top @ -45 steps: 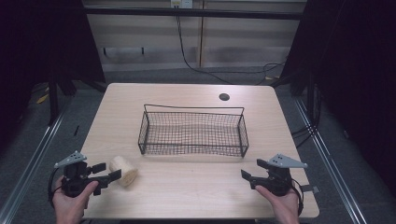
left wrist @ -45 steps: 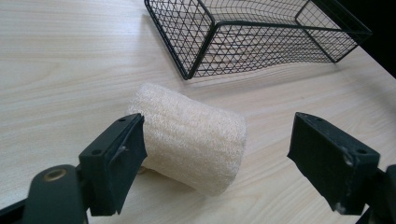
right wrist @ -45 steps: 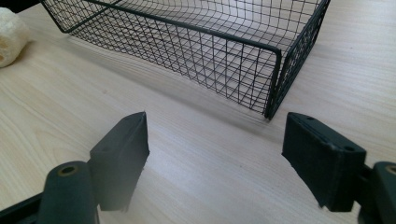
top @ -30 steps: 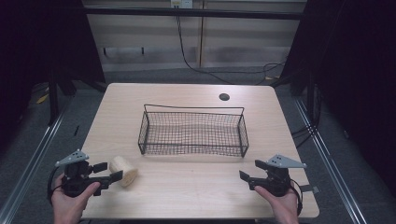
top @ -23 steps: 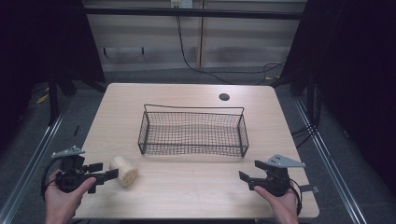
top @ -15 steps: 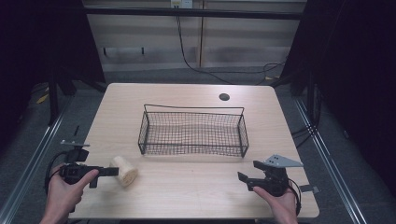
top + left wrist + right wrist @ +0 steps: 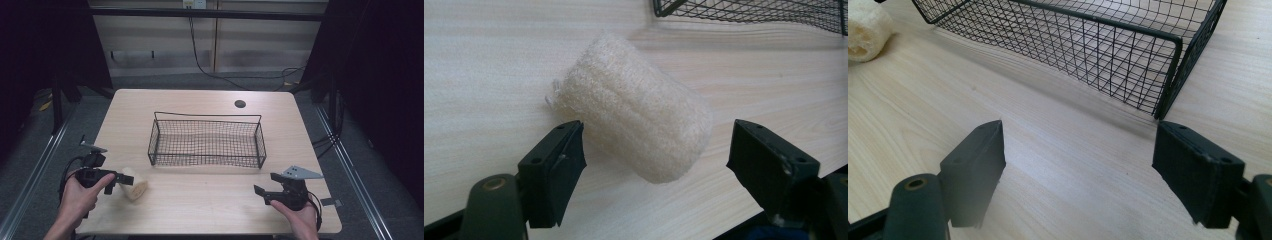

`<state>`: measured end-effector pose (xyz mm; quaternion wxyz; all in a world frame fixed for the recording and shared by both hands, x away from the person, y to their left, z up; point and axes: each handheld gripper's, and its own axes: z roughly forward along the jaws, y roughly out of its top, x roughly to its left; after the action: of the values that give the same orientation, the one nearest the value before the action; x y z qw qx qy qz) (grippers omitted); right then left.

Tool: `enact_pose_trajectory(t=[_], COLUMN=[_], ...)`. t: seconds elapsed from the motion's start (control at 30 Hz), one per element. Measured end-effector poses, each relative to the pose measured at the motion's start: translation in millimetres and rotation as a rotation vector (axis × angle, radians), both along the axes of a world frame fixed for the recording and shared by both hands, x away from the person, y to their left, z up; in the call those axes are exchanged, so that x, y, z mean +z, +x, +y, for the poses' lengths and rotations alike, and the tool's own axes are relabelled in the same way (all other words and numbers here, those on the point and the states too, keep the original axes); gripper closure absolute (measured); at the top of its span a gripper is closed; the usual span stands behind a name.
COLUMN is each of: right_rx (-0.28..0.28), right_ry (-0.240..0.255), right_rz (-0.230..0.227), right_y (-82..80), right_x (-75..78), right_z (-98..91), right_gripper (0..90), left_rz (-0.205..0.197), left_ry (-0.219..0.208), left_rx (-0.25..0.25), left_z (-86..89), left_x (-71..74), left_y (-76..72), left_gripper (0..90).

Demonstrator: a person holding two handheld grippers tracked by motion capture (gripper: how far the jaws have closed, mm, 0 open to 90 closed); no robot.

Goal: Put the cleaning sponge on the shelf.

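**Loofah between spread jaws, basket beyond**

At the near left of the table [image 7: 210, 200], the left gripper [image 7: 117, 178] is held low and level in the person's hand, pointing right. Its jaws are spread wide on either side of the pale loofah roll [image 7: 634, 125], which lies on its side on the wood; whether either jaw touches it cannot be told. At the near right, the right gripper [image 7: 261, 192] rests low with jaws spread, holding nothing, aimed toward the table's middle. Farther back stands the wire basket [image 7: 207, 120], well apart from the roll, with open wood between them.
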<state>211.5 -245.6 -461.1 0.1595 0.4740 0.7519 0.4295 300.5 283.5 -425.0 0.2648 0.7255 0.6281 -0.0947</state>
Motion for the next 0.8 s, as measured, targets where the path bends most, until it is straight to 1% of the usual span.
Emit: enact_pose_trajectory(t=[0.03, 0.07, 0.1, 0.13, 0.2, 0.23, 0.27, 0.3, 0.4, 0.43, 0.47, 0.5, 0.53, 0.57, 0.6, 0.63, 0.67, 0.7, 0.77, 0.8], right_rx=[0.0, 0.002, 0.002, 0.002, 0.004, 0.004, 0.005, 0.006, 0.006, 0.006, 0.007, 0.007, 0.007, 0.007, 0.006, 0.006, 0.005, 0.005, 0.005, 0.006], right_ry=[-0.001, 0.0, -0.001, -0.001, 0.0, 0.0, -0.001, 0.0, 0.0, 0.0, 0.0, 0.0, -0.001, -0.001, 0.0, -0.001, -0.001, -0.001, -0.001, -0.001], right_rz=[0.002, 0.0, 0.001, 0.002, -0.001, -0.001, -0.002, -0.002, -0.001, -0.001, -0.002, -0.002, -0.002, -0.002, -0.002, -0.001, -0.002, -0.001, -0.001, 0.002], right_y=[0.0, 0.2, 0.1, 0.1, 0.4, 0.2, 0.2, 0.3, 0.2, 0.3, 0.3, 0.4, 0.4, 0.4, 0.3, 0.4, 0.6, 0.7, 0.7, 0.6], right_x=[0.0, -0.1, -0.2, -0.2, -0.2, -0.2, -0.2, -0.2, -0.2, -0.2, -0.2, -0.2, -0.2, -0.2, -0.1, -0.2, -0.3, -0.3, -0.3, -0.2], right_z=[0.3, 0.3, 0.4, 0.5, 0.6, 0.7, 0.7, 0.7, 0.8, 0.9, 0.9, 1.0, 1.1, 1.0, 1.1, 1.0, 1.0, 1.1, 1.2, 1.3], right_gripper=[20.9, 20.9, 20.9, 20.9, 20.9, 20.9, 20.9, 20.9, 20.9, 20.9, 20.9, 20.9, 20.9, 20.9, 20.9, 20.9, 20.9, 20.9, 20.9, 20.9], left_rz=[0.014, 0.014, 0.022, 0.034, 0.055, 0.061, 0.086, 0.085, 0.089, 0.1, 0.112, 0.101, 0.104, 0.117, 0.114, 0.116, 0.124, 0.116, 0.112, 0.111], left_ry=[0.005, 0.004, 0.01, 0.026, 0.04, 0.05, 0.062, 0.054, 0.061, 0.07, 0.062, 0.058, 0.07, 0.069, 0.073, 0.074, 0.078, 0.091, 0.123, 0.126], left_rx=[0.008, 0.002, 0.009, 0.005, 0.017, 0.012, -0.031, 0.004, 0.005, -0.006, 0.017, 0.059, 0.024, 0.017, 0.003, 0.012, -0.004, -0.012, -0.036, -0.038], left_z=[-1.6, -1.3, -2.8, -3.8, -6.2, -7.4, -6.1, -9.5, -10.2, -10.0, -11.2, -13.6, -11.8, -12.2, -12.7, -14.9, -15.3, -17.2, -22.1, -25.0], left_x=[-0.7, -1.4, -1.6, -1.9, -4.1, -5.6, -5.3, -6.7, -8.0, -10.1, -11.0, -12.2, -12.6, -13.1, -14.2, -14.7, -14.1, -14.2, -12.5, -11.9], left_y=[2.3, 3.8, 5.2, 7.1, 11.2, 13.0, 15.1, 16.1, 18.8, 22.0, 23.3, 24.2, 25.6, 26.4, 27.1, 27.3, 27.9, 28.3, 29.3, 29.5], left_gripper=[22.2, 22.1, 22.1, 22.0, 21.1, 20.8, 20.4, 19.7, 19.4, 19.4, 19.4, 19.4, 19.4, 19.2, 18.5, 17.7, 17.4, 17.5, 18.3, 19.7])
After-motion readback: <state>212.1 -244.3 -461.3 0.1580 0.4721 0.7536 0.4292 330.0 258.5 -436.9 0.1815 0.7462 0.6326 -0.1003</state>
